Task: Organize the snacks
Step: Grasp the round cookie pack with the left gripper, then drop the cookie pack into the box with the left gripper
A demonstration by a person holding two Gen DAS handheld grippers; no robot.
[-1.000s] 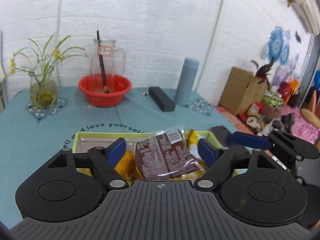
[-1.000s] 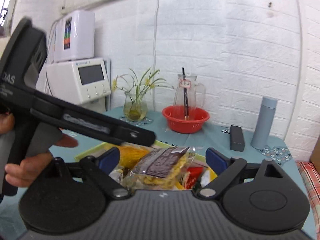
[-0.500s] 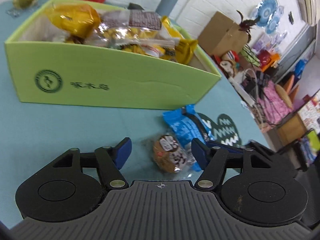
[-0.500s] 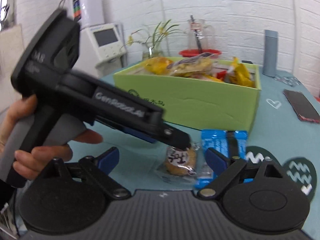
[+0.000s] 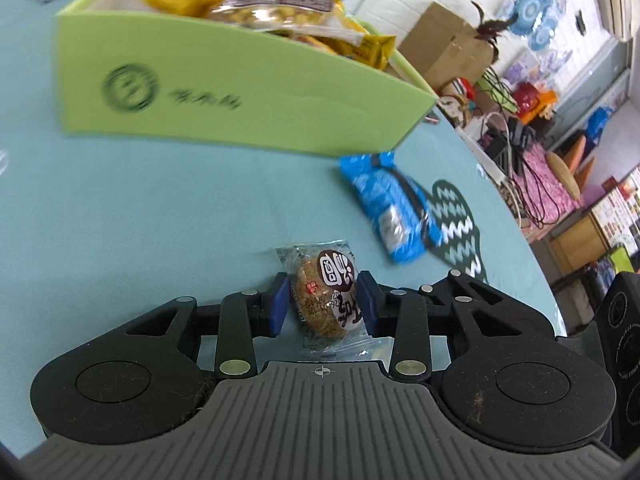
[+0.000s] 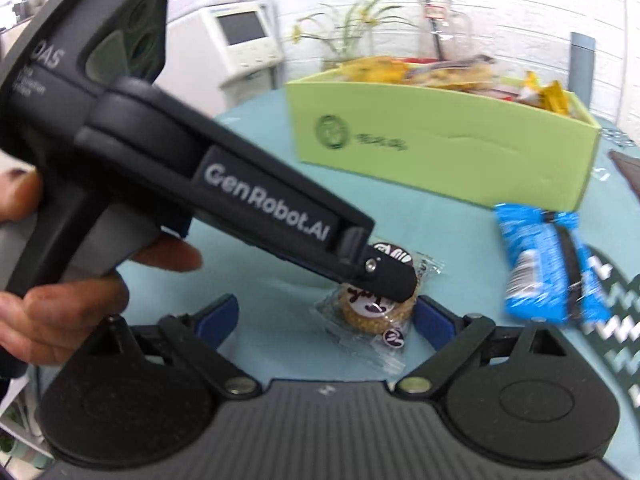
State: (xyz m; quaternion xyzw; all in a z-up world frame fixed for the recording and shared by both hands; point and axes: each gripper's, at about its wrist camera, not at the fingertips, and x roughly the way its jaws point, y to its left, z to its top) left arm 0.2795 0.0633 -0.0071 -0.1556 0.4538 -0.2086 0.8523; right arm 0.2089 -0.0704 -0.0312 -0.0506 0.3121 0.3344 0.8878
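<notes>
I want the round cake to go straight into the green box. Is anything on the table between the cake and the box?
Nothing visible. The left gripper has just been closing and its pads now press on the round cake. Bare tablecloth lies between it and the green box; the blue packet lies off to the side.

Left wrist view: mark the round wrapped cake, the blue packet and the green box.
round wrapped cake [image 5: 326, 294], left wrist view, on its dark label.
blue packet [image 5: 390, 208], left wrist view, middle of the wrapper.
green box [image 5: 260, 108], left wrist view, on its bare front wall.
</notes>
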